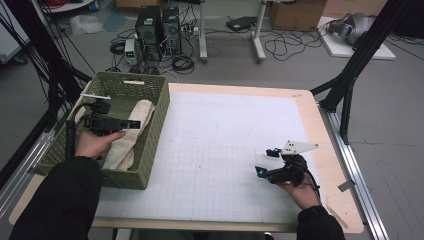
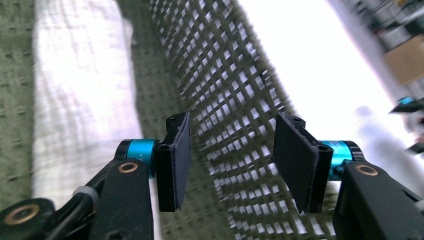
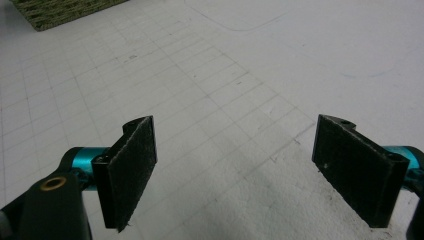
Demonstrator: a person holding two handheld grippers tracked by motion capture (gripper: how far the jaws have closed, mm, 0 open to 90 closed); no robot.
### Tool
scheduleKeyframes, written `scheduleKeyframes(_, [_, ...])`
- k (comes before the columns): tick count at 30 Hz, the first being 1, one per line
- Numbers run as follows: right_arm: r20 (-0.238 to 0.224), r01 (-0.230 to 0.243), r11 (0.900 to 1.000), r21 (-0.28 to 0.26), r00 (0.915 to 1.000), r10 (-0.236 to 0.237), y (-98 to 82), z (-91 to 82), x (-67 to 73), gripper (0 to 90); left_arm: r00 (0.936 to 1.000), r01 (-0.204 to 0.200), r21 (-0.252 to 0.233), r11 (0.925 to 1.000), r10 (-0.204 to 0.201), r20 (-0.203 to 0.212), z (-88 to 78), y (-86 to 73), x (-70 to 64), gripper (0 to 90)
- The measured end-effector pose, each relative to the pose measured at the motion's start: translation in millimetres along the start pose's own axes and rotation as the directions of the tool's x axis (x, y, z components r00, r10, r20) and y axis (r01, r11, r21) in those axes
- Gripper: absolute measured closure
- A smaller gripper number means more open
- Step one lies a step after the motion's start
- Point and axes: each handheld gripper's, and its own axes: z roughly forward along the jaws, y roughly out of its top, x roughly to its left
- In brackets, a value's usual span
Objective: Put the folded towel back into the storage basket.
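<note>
Starting at the left of the high view, you held the left gripper (image 1: 131,123) inside the green woven basket (image 1: 156,120), over the folded cream towel (image 1: 131,135) that lay lengthwise along the basket floor. In the left gripper view its pads (image 2: 181,160) stood apart with nothing between them; the towel (image 2: 82,100) sat off to their left and the mesh basket wall (image 2: 235,115) ran past ahead. The grip looked released, probably because the towel had been set down where it belonged.

Toward the lower right you kept the right gripper (image 1: 265,162) low over the white gridded mat (image 1: 225,150), well apart from the basket. Its pads (image 3: 131,170) were spread wide and empty, with only the mat (image 3: 215,100) beyond them and a corner of the basket (image 3: 60,12) at upper left. You seemed to be parking it out of the way.

The mat covered a pale wooden tabletop (image 1: 325,150). Beyond it, at the top of the frame, a grey floor held computer towers (image 1: 160,30), tangled cables (image 1: 285,47) and cardboard boxes (image 1: 297,12).
</note>
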Motion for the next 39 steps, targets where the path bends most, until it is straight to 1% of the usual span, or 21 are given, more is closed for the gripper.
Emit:
scheduleKeyframes(1, [-0.001,0.005,1.0,0.002,1.0,-0.005,0.4,0.5,-0.1,17.1,0.9998,0.011,-0.02,0.9998,-0.01,0.017,-1.6,-0.5,-0.2,49.0])
scheduleKeyframes(4, [-0.003,0.009,1.0,0.0,1.0,-0.009,2.4,1.6,1.7,16.9,0.9984,0.034,-0.041,0.9986,-0.032,0.046,-3.8,-1.7,-0.2,49.0])
scheduleKeyframes(7, [-0.004,0.011,1.0,0.003,0.9999,-0.011,2.2,1.4,1.6,16.2,0.9937,0.071,-0.074,0.9947,-0.064,0.092,-5.2,-1.9,-0.7,48.6])
scheduleKeyframes(10, [0.0,0.005,1.0,-0.002,1.0,-0.005,2.2,0.6,1.4,15.8,0.987,0.095,-0.1,0.9905,-0.08,0.139,-3.3,-1.0,-4.8,47.8])
scheduleKeyframes(13, [-0.001,0.003,1.0,-0.002,1.0,-0.003,2.1,0.4,1.3,15.3,0.9852,0.09,-0.105,0.9904,-0.073,0.155,0.3,-0.1,-9.0,47.7])
scheduleKeyframes(15, [-0.001,0.003,1.0,-0.001,1.0,-0.003,2.0,-0.2,1.3,15.2,0.9827,0.097,-0.115,0.9887,-0.076,0.169,3.2,-0.1,-11.3,47.3])
scheduleKeyframes(17, [-0.001,-0.003,1.0,-0.004,1.0,0.003,2.0,-1.4,1.3,15.1,0.9822,0.095,-0.117,0.9886,-0.074,0.173,5.2,0.3,-14.3,47.4])
scheduleKeyframes(18, [0.0,0.0,1.0,-0.005,1.0,0.0,1.9,-1.9,0.8,15.0,0.9799,0.094,-0.119,0.9884,-0.071,0.187,6.0,0.5,-15.5,47.3])
scheduleKeyframes(20, [0.0,-0.006,1.0,-0.008,1.0,0.006,1.8,-2.3,0.6,15.0,0.9808,0.089,-0.121,0.9886,-0.066,0.183,7.9,1.0,-19.9,47.3])
scheduleKeyframes(22, [-0.001,-0.006,1.0,-0.009,1.0,0.006,1.9,-2.5,0.6,15.0,0.9771,0.092,-0.121,0.9883,-0.066,0.202,10.1,1.2,-22.3,46.8])
scheduleKeyframes(24, [-0.004,-0.003,1.0,-0.011,1.0,0.003,2.0,-2.6,0.6,14.9,0.9794,0.093,-0.126,0.9877,-0.068,0.19,11.4,1.6,-25.0,46.8])
scheduleKeyframes(25, [-0.003,-0.003,1.0,-0.01,1.0,0.003,2.0,-2.7,1.0,15.0,0.9782,0.094,-0.126,0.9875,-0.069,0.196,11.8,1.8,-25.6,46.6])
scheduleKeyframes(28, [-0.005,-0.004,1.0,-0.01,1.0,0.003,2.3,-2.8,1.1,15.0,0.9801,0.095,-0.131,0.9867,-0.07,0.186,12.5,3.2,-29.1,46.6])
scheduleKeyframes(30, [-0.005,-0.003,1.0,-0.009,1.0,0.003,2.8,-2.6,1.2,14.9,0.9778,0.096,-0.134,0.9863,-0.068,0.198,13.9,4.3,-32.0,46.5])
scheduleKeyframes(31, [-0.005,-0.002,1.0,-0.01,1.0,0.002,3.0,-2.5,1.3,15.0,0.9753,0.107,-0.136,0.9849,-0.077,0.207,16.0,4.8,-34.9,46.5])
scheduleKeyframes(32, [-0.005,0.0,1.0,-0.011,1.0,0.0,3.0,-2.5,1.3,15.0,0.9764,0.098,-0.132,0.9865,-0.069,0.205,17.9,5.2,-36.4,46.5])
scheduleKeyframes(33, [-0.004,0.002,1.0,-0.011,1.0,-0.002,3.0,-2.5,1.1,14.9,0.9771,0.099,-0.135,0.986,-0.071,0.201,19.8,5.1,-38.7,46.5])
scheduleKeyframes(34, [-0.006,0.0,1.0,-0.011,1.0,0.0,3.0,-2.6,1.1,15.0,0.9757,0.103,-0.138,0.9851,-0.073,0.207,22.2,4.8,-40.6,46.5])
scheduleKeyframes(35, [-0.003,0.0,1.0,-0.012,1.0,0.0,3.0,-3.1,0.9,14.9,0.9759,0.097,-0.132,0.9865,-0.068,0.207,23.8,4.7,-41.9,46.3])
scheduleKeyframes(37, [-0.001,0.004,1.0,-0.02,1.0,-0.004,2.9,-3.5,-0.3,14.9,0.9767,0.095,-0.14,0.9855,-0.065,0.204,26.7,4.4,-46.0,45.6])
scheduleKeyframes(39, [-0.005,-0.005,1.0,-0.02,1.0,0.005,2.8,-4.1,-0.5,14.3,0.9807,0.081,-0.136,0.9874,-0.055,0.188,29.1,4.6,-49.8,45.6])
